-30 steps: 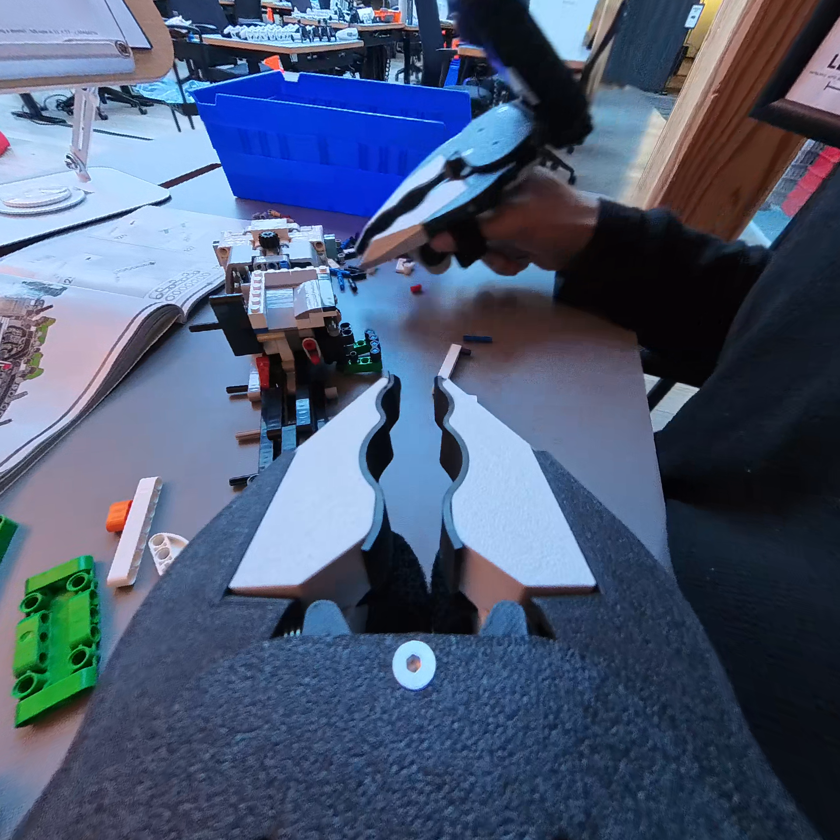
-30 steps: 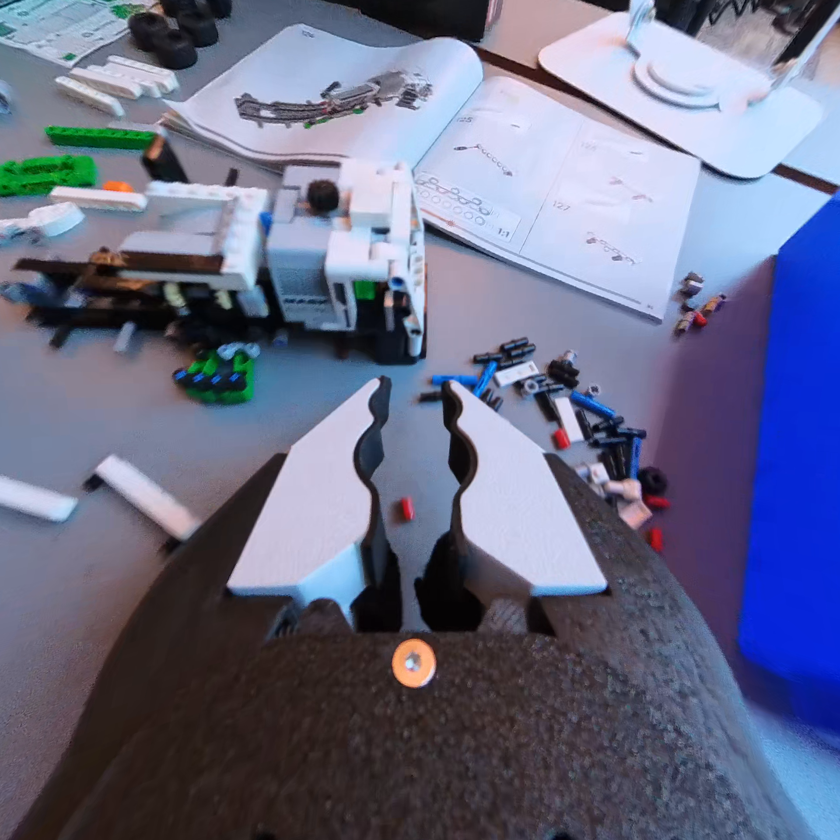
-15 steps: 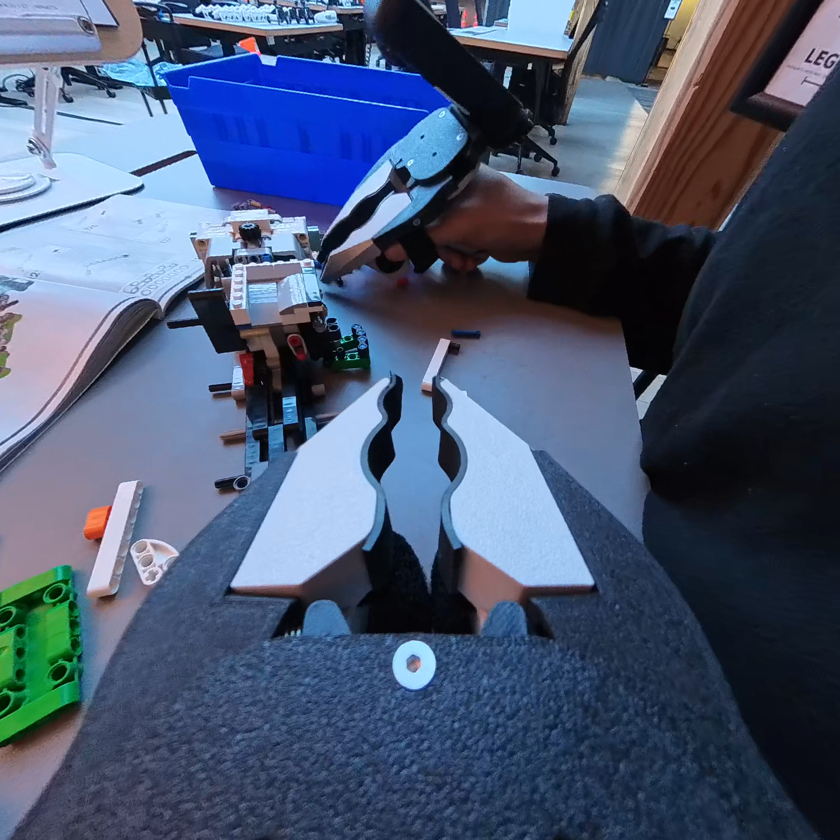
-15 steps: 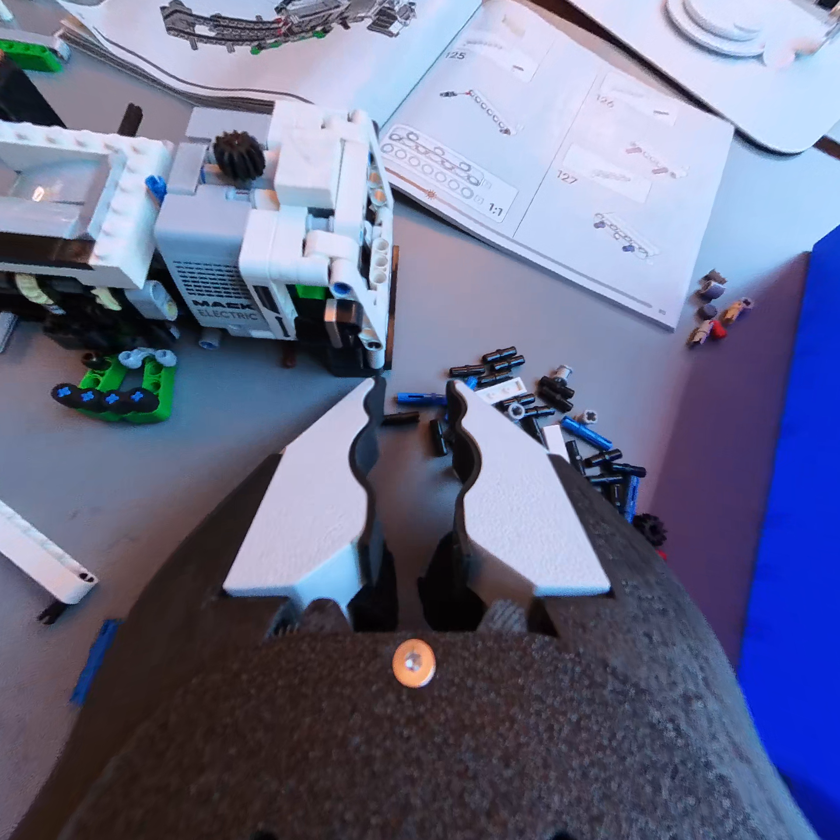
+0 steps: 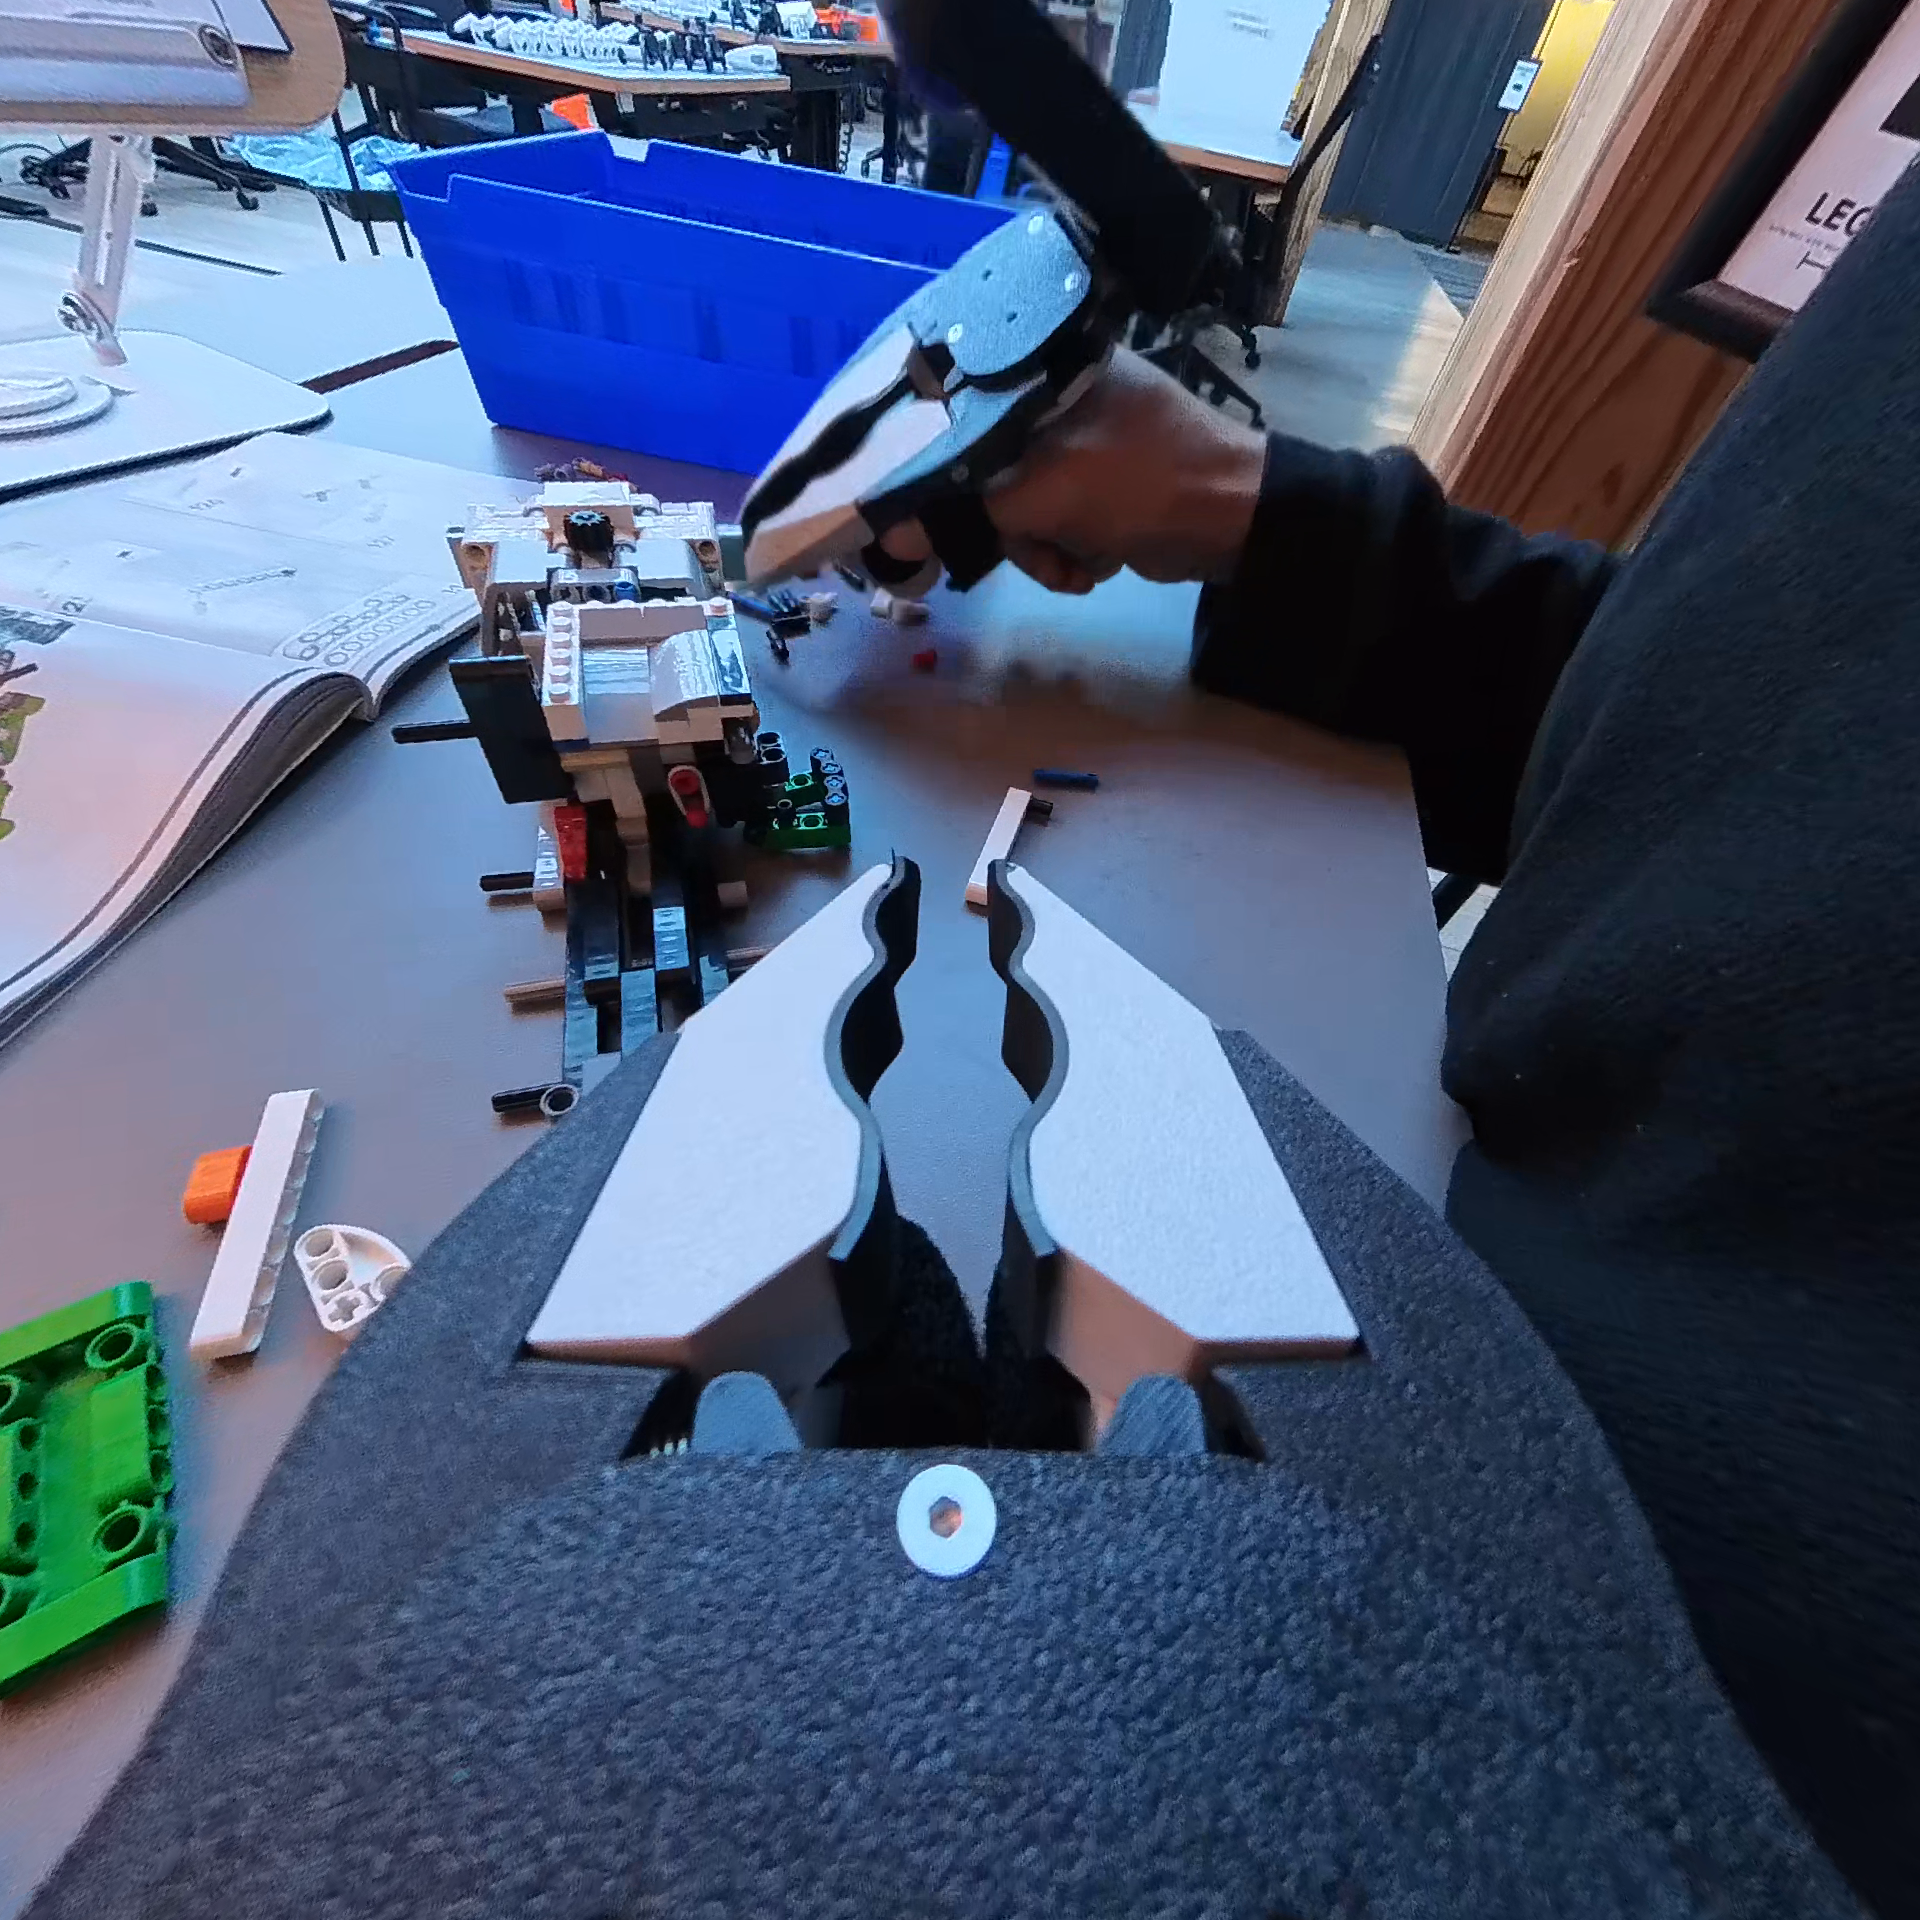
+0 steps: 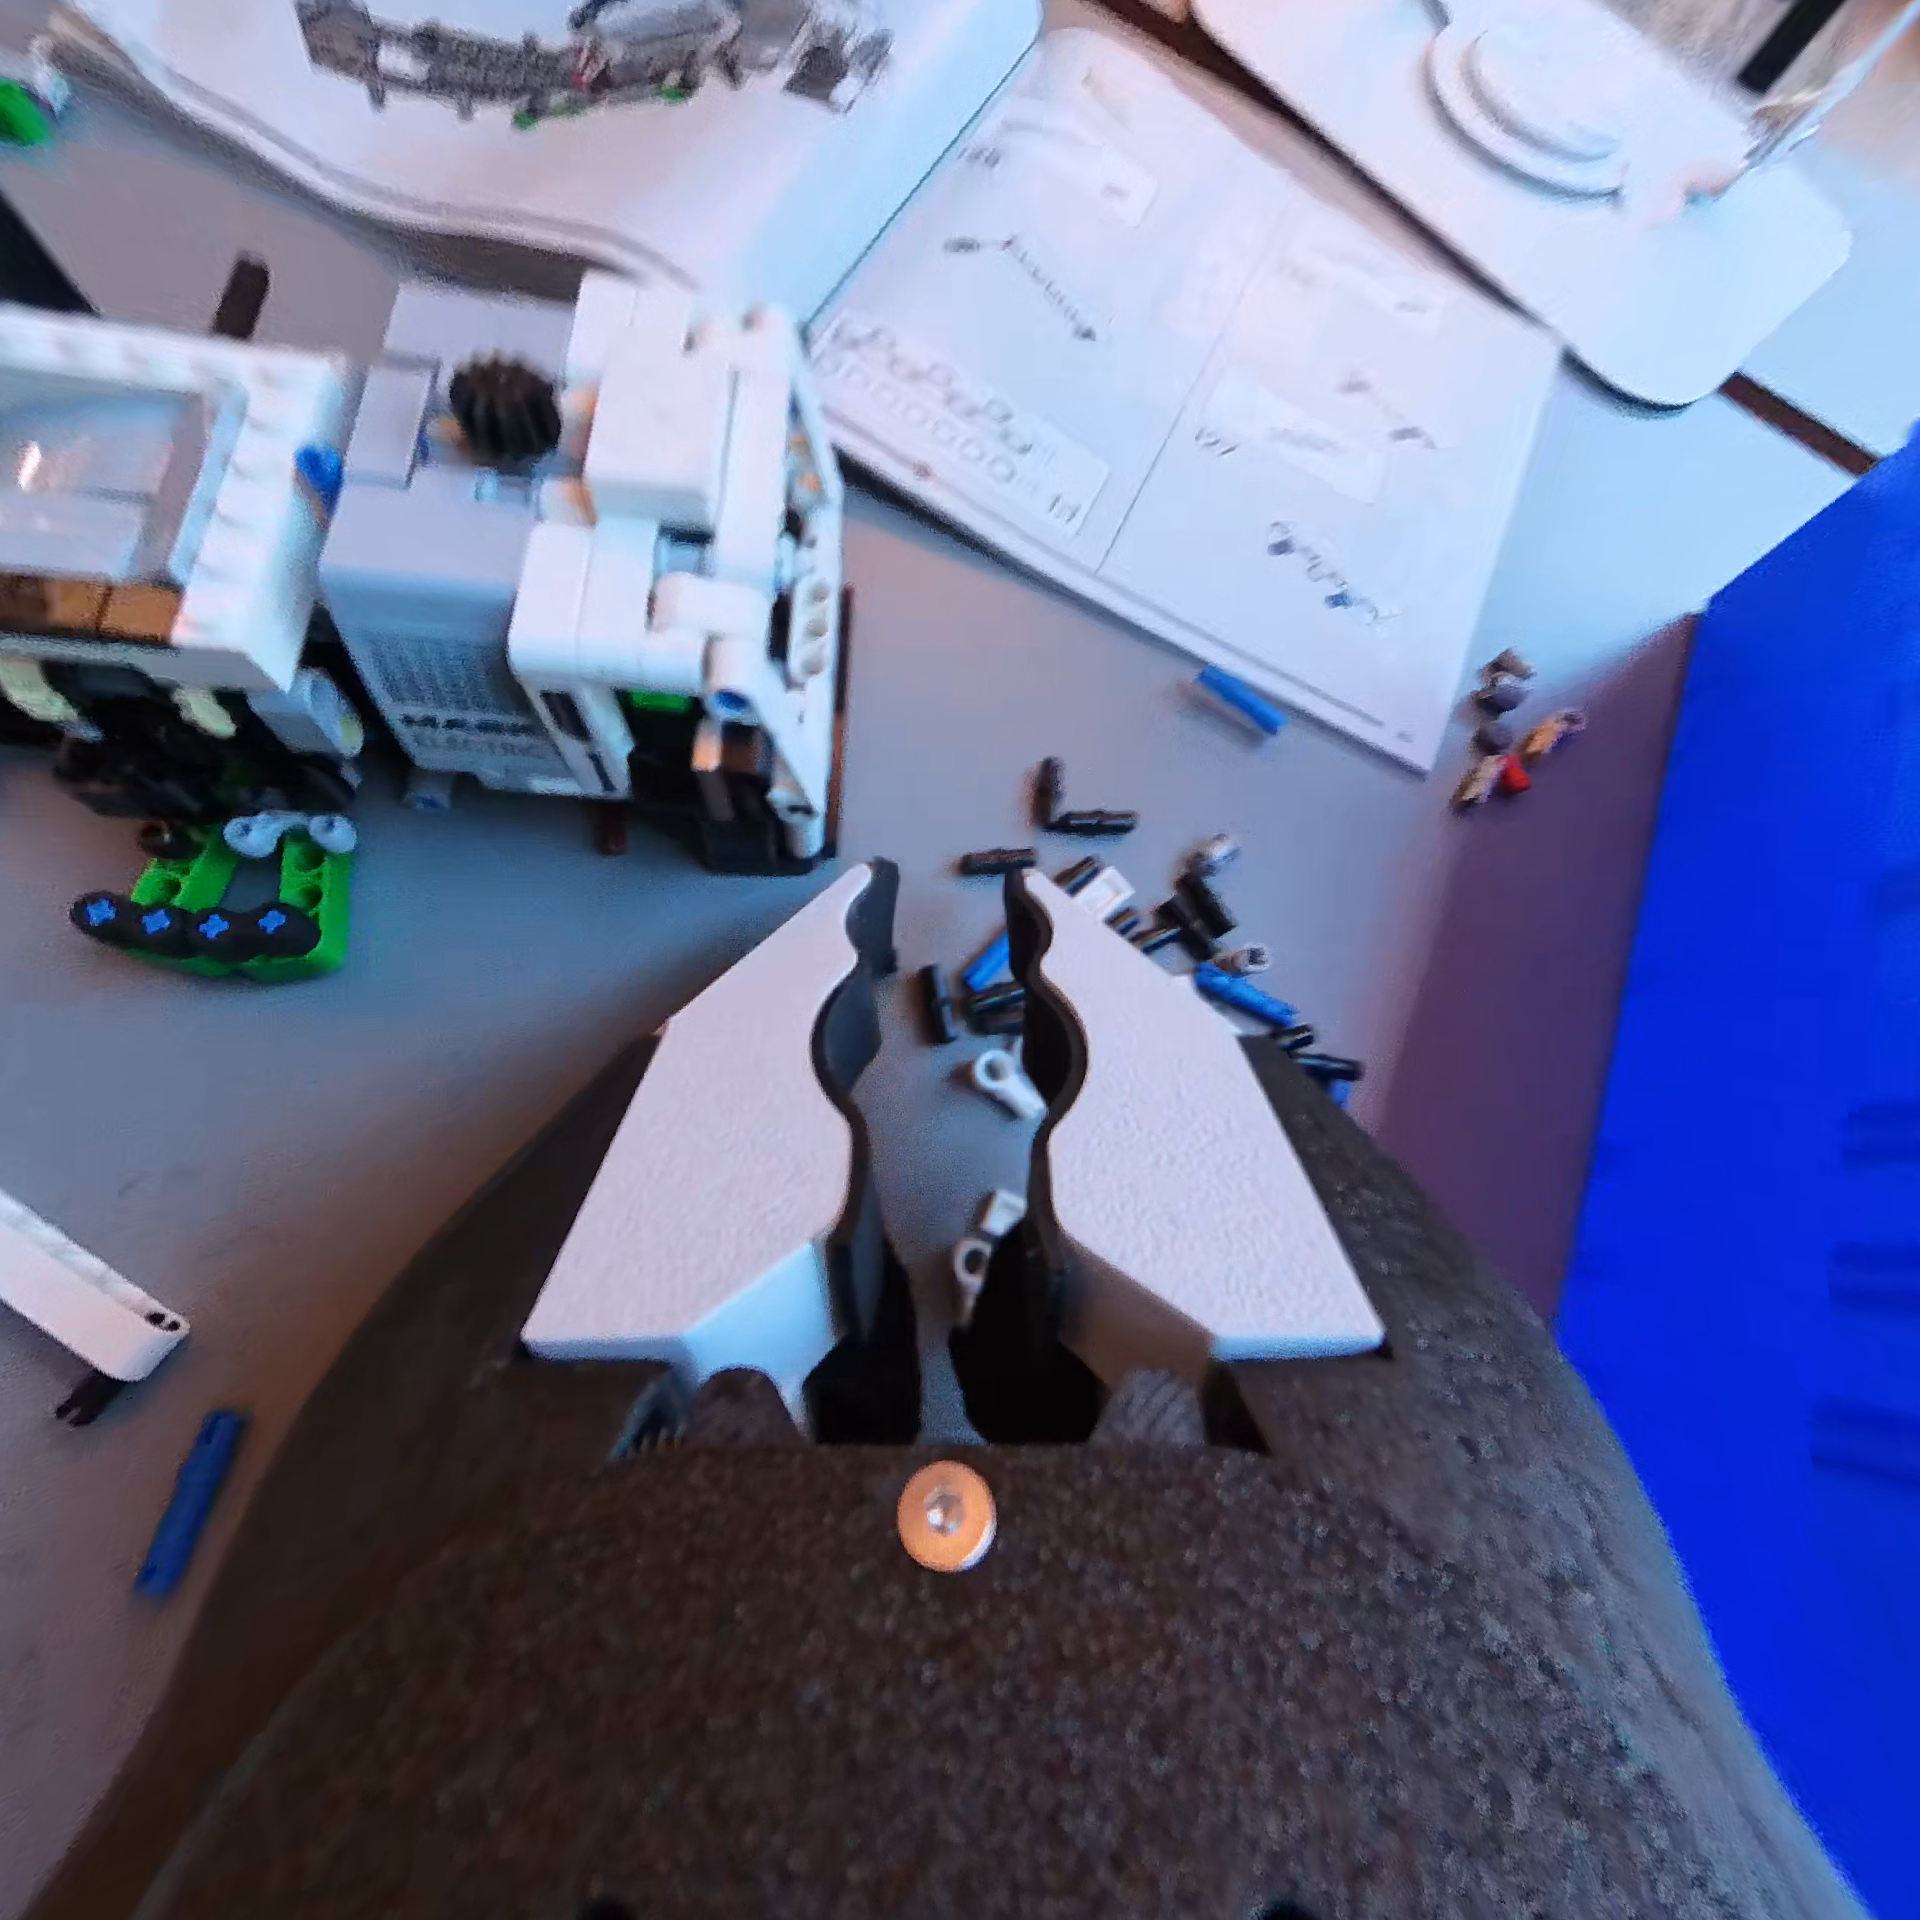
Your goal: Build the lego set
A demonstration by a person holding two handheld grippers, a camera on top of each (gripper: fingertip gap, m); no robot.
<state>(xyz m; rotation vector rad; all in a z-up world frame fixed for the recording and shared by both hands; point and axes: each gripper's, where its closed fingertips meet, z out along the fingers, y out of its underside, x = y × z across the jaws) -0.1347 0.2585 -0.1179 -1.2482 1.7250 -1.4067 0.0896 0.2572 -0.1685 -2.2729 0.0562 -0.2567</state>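
The right gripper (image 6: 945, 883) hangs narrowly parted and empty over a scatter of pins (image 6: 1122, 935), the truck (image 6: 499, 582) just ahead to its left, a blue bin (image 6: 1766, 935) to its right. The left gripper (image 5: 943, 878), narrowly parted and empty, has the truck (image 5: 613, 707) ahead-left.

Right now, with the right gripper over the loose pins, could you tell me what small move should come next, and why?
Probably lower the right gripper a little toward the pile of small pins on the table. Its jaws stand open with nothing between them, and the pins lie just beyond its tips, beside the truck model.
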